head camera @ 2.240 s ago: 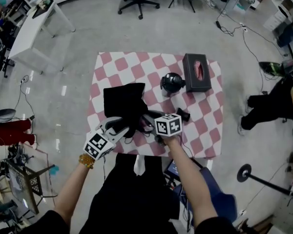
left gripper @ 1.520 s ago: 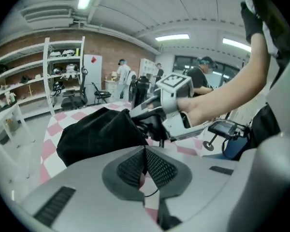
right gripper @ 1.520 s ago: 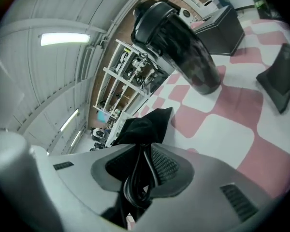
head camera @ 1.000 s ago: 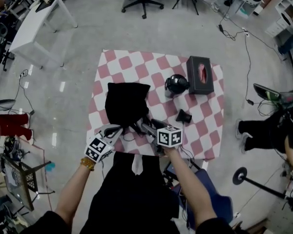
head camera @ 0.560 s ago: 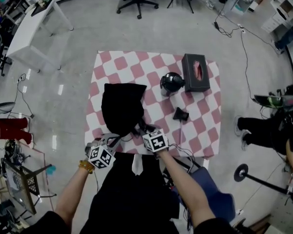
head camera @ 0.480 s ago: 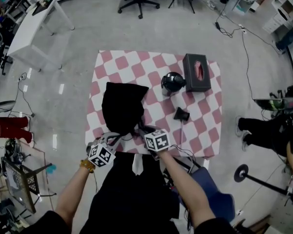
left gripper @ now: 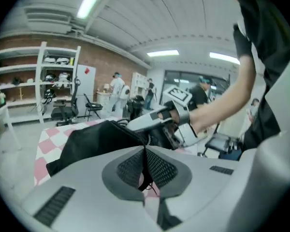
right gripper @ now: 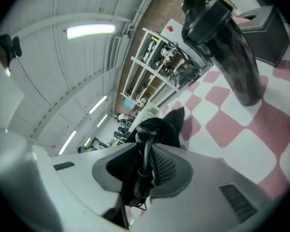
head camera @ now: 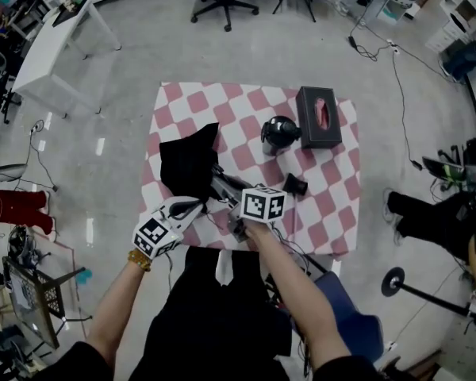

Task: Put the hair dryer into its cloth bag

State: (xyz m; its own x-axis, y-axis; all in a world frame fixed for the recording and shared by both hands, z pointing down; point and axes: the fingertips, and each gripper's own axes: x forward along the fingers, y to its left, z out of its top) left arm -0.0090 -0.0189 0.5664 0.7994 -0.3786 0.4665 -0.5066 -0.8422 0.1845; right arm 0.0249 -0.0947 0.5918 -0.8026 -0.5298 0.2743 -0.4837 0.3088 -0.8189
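at the left, your left gripper (left gripper: 145, 164) has its pads pressed together on a thin string (left gripper: 144, 180) that looks like part of the bag's mouth. just beyond it the cloth bag (head camera: 184, 165) is bunched and raised at the near edge of the checked table (head camera: 325, 205), and it looks full rather than flat. next, your right gripper (right gripper: 146, 166) has just been closing its jaws, and a black cord (right gripper: 146, 139) now sits pinched between the pads. whether that is the bag's drawstring or the dryer's lead, i cannot tell. the hair dryer itself shows in no view, and nothing like it lies loose on the table, so it is most likely already inside the bag. further right a small black piece (head camera: 295, 185), a dark flask (head camera: 279, 133) and a black tissue box (head camera: 320, 117) stand well apart from your work. what seems left for you is drawing the mouth shut and setting the bag down.
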